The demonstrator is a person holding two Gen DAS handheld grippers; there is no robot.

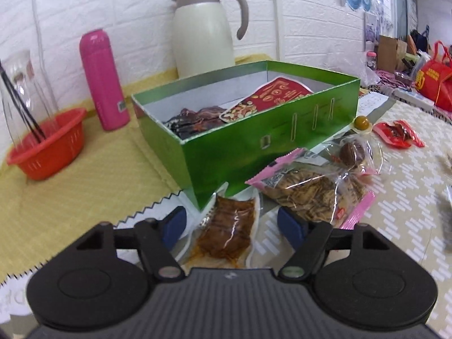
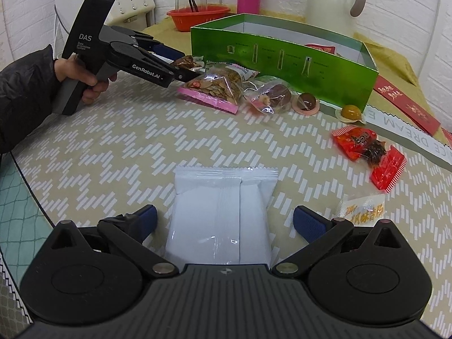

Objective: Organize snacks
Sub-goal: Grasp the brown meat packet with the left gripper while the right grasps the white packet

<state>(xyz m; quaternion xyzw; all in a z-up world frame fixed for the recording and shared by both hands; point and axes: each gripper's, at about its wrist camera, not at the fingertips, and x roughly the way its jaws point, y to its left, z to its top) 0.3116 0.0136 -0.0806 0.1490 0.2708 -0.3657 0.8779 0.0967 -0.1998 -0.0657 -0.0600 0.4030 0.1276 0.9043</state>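
Observation:
A green box (image 1: 254,141) (image 2: 285,59) stands on the table and holds a red snack pack (image 1: 279,91) and a dark pack (image 1: 192,120). My left gripper (image 1: 233,226) (image 2: 183,66) is open around a brown vacuum-packed snack (image 1: 228,226) (image 2: 188,62) lying at the box's near corner; the fingers stand apart from it. My right gripper (image 2: 224,223) is open around a white packet (image 2: 223,217) on the table, with gaps at both sides.
A pink-edged bag of seeds (image 1: 313,192) (image 2: 217,87), a clear bag (image 2: 271,96), round candies (image 2: 350,112), a red wrapped snack (image 2: 370,152) and a small yellow packet (image 2: 364,207) lie about. An orange basket (image 1: 48,147), pink bottle (image 1: 103,80) and cream jug (image 1: 204,34) stand behind.

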